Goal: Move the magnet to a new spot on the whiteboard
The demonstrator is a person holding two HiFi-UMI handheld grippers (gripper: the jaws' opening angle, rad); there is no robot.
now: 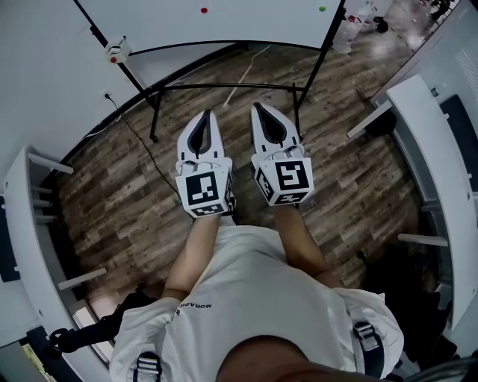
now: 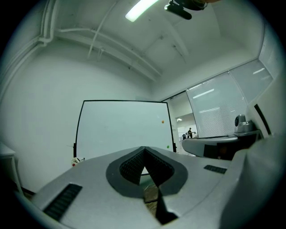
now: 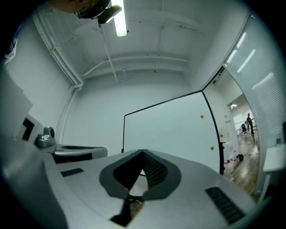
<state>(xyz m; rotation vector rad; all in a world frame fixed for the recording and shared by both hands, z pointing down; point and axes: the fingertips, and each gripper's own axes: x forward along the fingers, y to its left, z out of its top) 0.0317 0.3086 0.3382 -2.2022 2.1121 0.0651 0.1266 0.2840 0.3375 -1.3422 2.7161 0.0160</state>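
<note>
Both tongs are closed on nothing: the left tongs (image 1: 210,114) and the right tongs (image 1: 257,107) are held out side by side, close together, over the wooden floor (image 1: 134,201), each with its two jaw tips pressed together. Neither touches anything. They point towards the whiteboard (image 1: 246,19), which stands on a black frame well ahead of them. Two magnets sit on the board's right-hand part, a red-orange magnet (image 1: 204,10) and a green magnet (image 1: 322,9), and both are well apart from the tongs. From above, only the board's lower strip can be seen, along with the person's arms and white shirt. The two gripper views take in the whole board face, with the red-orange magnet (image 3: 202,116) higher up and the green magnet (image 3: 212,147) below it, near the right edge. The left gripper view alone catches a small white-and-red object (image 2: 77,160) at the frame's lower left corner. Far off to the right, both gripper views show a person (image 2: 190,132) standing.
</note>
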